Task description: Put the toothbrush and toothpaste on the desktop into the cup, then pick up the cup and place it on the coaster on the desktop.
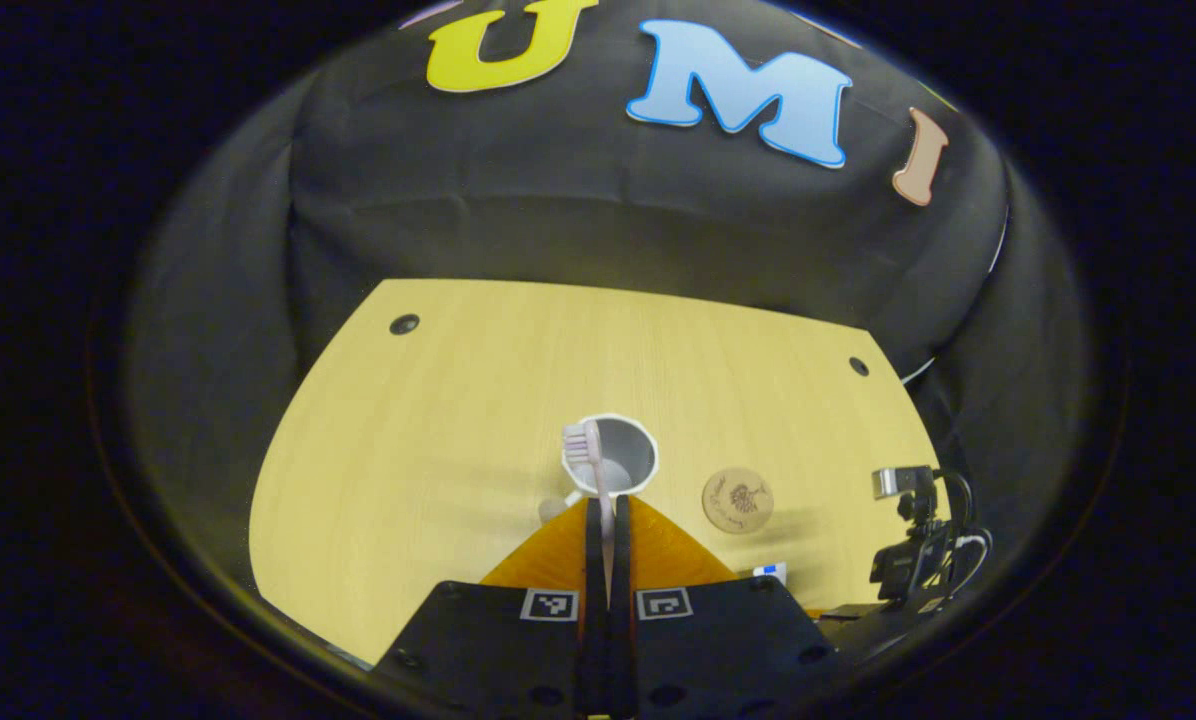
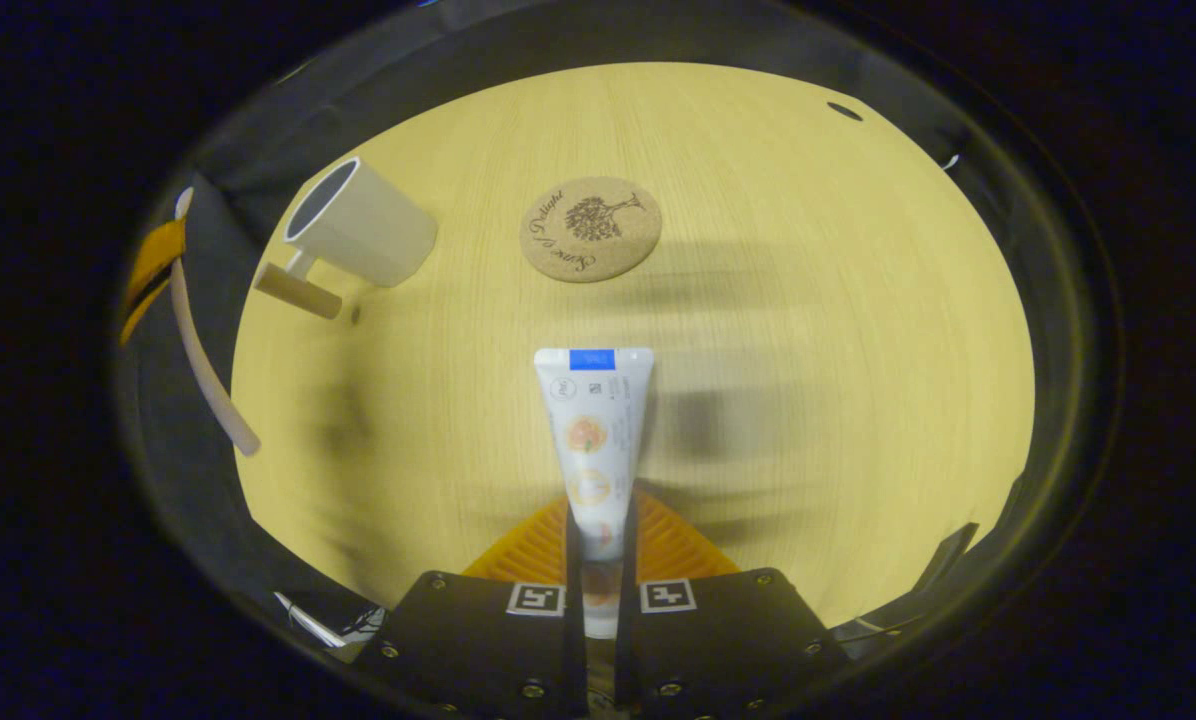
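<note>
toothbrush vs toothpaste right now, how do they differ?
The toothbrush is thin, its pale bristle head over the cup; the toothpaste is a wide flat white tube away from the cup. The toothbrush sits in the left gripper, the toothpaste in the right gripper. Both are clamped between shut fingers, neither in the cup yet.

Your left gripper (image 1: pixel 608 520) raised high, fingers pinched nearly together on the toothbrush (image 1: pixel 594 470), your right gripper (image 2: pixel 600 545) lower (fingers level), clamped on the toothpaste tube (image 2: pixel 595 440).

The toothbrush (image 1: pixel 598 470) handle and the toothpaste (image 2: pixel 595 450) cap are hidden between fingers.
</note>
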{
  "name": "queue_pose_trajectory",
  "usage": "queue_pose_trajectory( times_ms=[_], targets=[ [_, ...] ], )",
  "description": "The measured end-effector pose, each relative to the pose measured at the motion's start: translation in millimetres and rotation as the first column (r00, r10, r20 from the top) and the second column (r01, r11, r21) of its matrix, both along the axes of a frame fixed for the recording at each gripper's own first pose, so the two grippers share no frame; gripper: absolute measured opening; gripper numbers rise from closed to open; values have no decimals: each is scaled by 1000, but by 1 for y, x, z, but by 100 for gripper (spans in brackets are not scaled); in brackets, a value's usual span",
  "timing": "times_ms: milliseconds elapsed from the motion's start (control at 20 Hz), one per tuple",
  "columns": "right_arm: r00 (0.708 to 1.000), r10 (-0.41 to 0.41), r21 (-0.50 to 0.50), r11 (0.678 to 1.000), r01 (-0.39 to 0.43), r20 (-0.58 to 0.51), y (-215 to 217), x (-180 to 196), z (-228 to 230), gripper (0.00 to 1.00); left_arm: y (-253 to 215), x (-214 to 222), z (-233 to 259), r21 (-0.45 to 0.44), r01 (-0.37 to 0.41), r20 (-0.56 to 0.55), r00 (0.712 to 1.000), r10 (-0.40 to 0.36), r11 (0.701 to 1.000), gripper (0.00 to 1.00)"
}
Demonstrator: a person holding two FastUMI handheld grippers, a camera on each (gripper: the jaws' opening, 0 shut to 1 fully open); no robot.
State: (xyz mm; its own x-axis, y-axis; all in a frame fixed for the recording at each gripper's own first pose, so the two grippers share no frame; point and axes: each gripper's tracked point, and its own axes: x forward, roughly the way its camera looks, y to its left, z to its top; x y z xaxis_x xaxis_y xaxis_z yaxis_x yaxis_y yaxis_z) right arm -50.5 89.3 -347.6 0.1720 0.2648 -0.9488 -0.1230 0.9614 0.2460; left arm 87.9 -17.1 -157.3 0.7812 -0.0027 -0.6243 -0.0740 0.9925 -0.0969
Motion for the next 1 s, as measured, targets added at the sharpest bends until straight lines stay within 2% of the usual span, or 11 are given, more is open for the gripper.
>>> queue_pose_trajectory(
  times_ms=[400, 600, 800, 1000],
  targets=[
    [999, -44, 26, 999, 44, -2, 0, -3, -4, 13, 20, 73, 46, 59, 3, 124, 992, -10, 998, 7],
    [996, -88, 31, 996, 88, -13, -6, -2, -9, 13, 19, 105, 52, 113, 25, 164, 985, -43, 993, 7],
    [991, -137, 33, 990, 137, -5, -15, 1, -6, 13, 8, 132, 39, 115, 53, 184, 980, -74, 992, 7],
    [982, -187, 29, 982, 187, -1, -26, 3, 0, 13, 6, 147, -4, 148, 85, 154, 982, -108, 985, 7]
  ],
)
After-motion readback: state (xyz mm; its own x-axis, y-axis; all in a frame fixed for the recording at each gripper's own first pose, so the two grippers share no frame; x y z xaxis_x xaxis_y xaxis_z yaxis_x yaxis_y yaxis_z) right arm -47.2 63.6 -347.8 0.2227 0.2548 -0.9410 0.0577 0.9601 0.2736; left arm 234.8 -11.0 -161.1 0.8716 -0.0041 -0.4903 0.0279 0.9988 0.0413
